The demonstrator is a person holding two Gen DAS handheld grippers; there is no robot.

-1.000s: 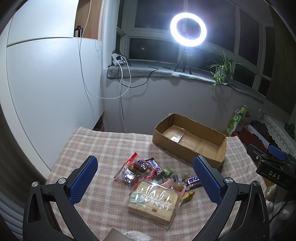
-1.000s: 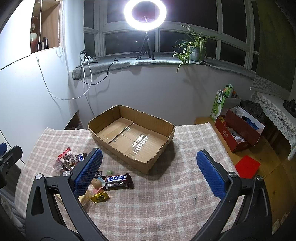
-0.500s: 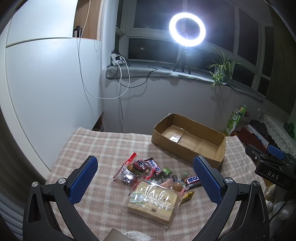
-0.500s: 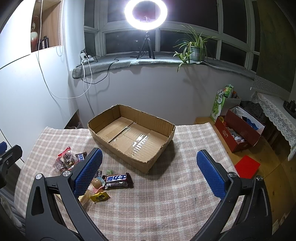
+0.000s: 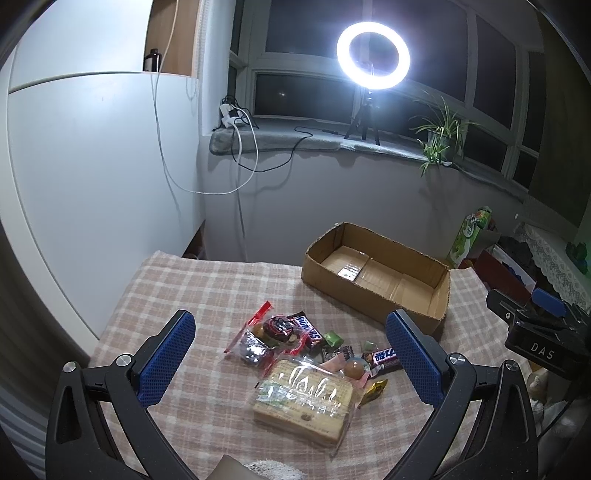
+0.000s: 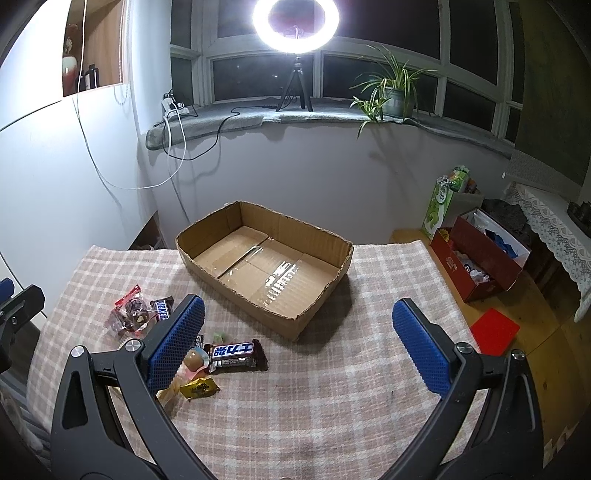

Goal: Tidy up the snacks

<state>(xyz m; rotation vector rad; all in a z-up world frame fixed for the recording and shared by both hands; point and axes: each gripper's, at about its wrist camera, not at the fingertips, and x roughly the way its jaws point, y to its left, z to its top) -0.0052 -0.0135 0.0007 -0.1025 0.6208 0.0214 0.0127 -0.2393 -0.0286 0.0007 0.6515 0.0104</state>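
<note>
Hovering above a checked tablecloth [image 5: 207,295], the left gripper [image 5: 293,354] is holding its blue fingers [image 5: 166,354] spread wide, with nothing between them. Below it the snacks are lying in a loose heap: a clear pack of biscuits [image 5: 304,400] nearest the camera, a clear bag of sweets [image 5: 264,338] behind it, a brown chocolate bar [image 5: 308,330] touching that bag, and a second chocolate bar [image 5: 384,358] to the right, beside a small round sweet [image 5: 354,368] and a yellow wrapped candy [image 5: 375,388].

The right gripper [image 6: 310,347] is also hanging over the cloth with its fingers [image 6: 421,350] wide apart and gripping nothing. Its left finger is covering part of the heap; the second chocolate bar [image 6: 234,354] is showing just beside that finger.

An open cardboard box [image 6: 207,273] is sitting farther back on the table, apart from the heap, with none of the snacks in it. A ring light [image 6: 294,22] is shining on the windowsill behind, near a potted plant [image 6: 393,92].
</note>
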